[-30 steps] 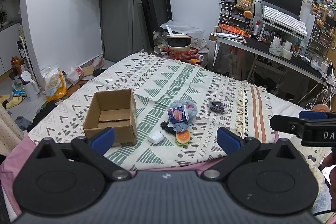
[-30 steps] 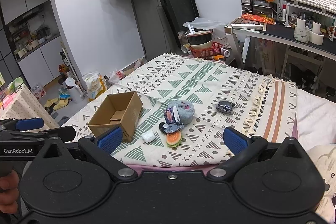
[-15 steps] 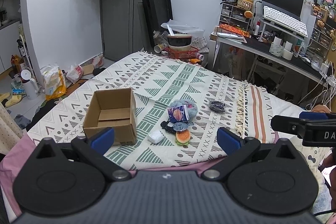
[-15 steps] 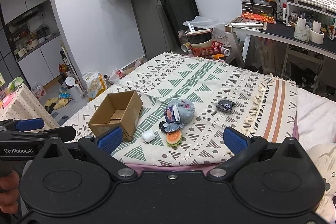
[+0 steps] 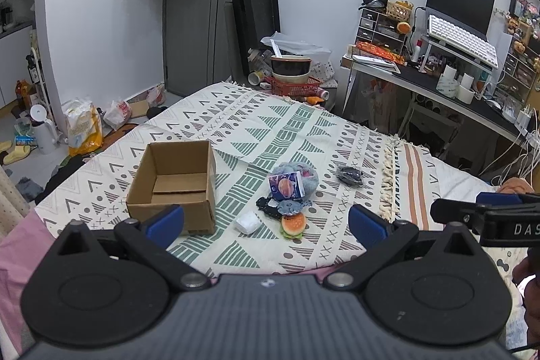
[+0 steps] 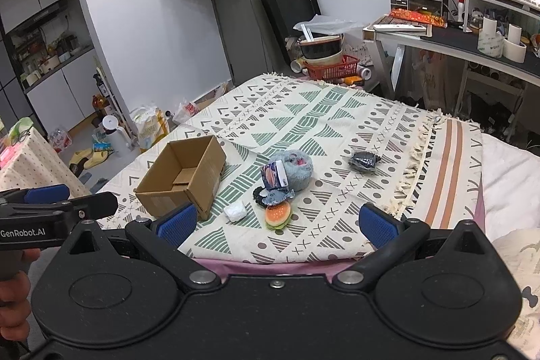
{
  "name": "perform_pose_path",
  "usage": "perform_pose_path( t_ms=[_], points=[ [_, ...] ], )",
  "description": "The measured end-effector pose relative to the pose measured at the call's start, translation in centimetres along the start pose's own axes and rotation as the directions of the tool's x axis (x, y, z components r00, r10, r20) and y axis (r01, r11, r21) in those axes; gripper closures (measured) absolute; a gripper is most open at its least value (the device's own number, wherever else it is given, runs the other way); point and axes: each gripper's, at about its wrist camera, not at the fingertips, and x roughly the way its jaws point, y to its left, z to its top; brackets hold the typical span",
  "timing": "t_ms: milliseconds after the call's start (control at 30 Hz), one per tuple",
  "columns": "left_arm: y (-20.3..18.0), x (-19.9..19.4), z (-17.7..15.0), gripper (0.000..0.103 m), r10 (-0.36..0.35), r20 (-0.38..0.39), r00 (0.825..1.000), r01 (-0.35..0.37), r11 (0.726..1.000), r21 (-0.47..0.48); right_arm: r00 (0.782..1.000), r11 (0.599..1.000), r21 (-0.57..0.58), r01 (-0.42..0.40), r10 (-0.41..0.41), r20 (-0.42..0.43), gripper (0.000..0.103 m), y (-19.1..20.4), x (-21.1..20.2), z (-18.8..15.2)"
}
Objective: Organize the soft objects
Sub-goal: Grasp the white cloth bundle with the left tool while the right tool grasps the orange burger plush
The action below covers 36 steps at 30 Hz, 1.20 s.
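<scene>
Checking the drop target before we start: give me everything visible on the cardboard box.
The cardboard box is plain brown corrugated card, rectangular, open at the top, sitting upright on the patterned blanket left of the pile of small soft items. Its inside looks empty; the bottom flaps show a seam on the floor. Walls look straight and undented. A pale patch, maybe tape or a label, sits low on its near wall. Nothing touches it but the blanket; the white squishy lies apart, near its right corner. Neither gripper reaches it.
</scene>
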Motion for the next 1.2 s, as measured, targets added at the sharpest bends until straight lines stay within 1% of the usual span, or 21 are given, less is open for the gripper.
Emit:
perform_pose_path(
  t_ms=[233,467,533,700,833,900,967,1133,1200],
  points=[
    [0.7,2.3,0.0,0.0,-0.003,-0.002,1.0,0.003,1.0,-0.025,1.0,1.0,0.013,0.002,-0.002,-0.023,0.0,-0.6,2.2,-0.1],
    [1.3,4.7,-0.2,0.001,-0.009,-0.014,1.0,0.008,0.999,-0.046,0.998,0.999,0.03,-0.015,0.017,-0.057,0.0,-1.3,4.8,-0.2],
    [1.4,5.7,-0.2,0.003,-0.007,-0.019,1.0,0.006,0.999,-0.044,0.998,0.999,0.04,-0.019,0.022,-0.065,0.0,-1.6,5.5,-0.1],
    [1.6,7.9,-0.2,0.003,-0.01,-0.034,0.999,0.008,0.999,-0.041,0.996,0.997,0.078,-0.028,0.034,-0.08,0.0,-2.6,7.8,-0.2],
    [2.0,10.0,-0.3,0.007,-0.014,-0.06,0.998,0.011,0.998,-0.059,0.994,0.994,0.101,-0.037,0.047,-0.095,0.0,-3.1,9.7,-0.1],
    [2.2,11.3,-0.3,0.008,-0.014,-0.076,0.997,0.009,0.998,-0.066,0.993,0.991,0.123,-0.048,0.061,-0.106,0.002,-3.4,10.8,-0.1],
    [2.3,12.3,-0.2,0.009,-0.015,-0.088,0.996,0.009,0.997,-0.07,0.99,0.989,0.137,-0.052,0.069,-0.123,0.006,-3.7,12.0,-0.1],
    [2.6,15.1,-0.2,0.013,-0.016,-0.122,0.992,0.006,0.997,-0.08,0.984,0.984,0.17,-0.056,0.084,-0.156,0.009,-4.3,14.5,-0.3],
    [2.9,16.2,-0.3,0.015,-0.017,-0.135,0.991,0.005,0.996,-0.088,0.981,0.981,0.186,-0.058,0.09,-0.171,0.012,-4.6,15.6,-0.3]
  ],
)
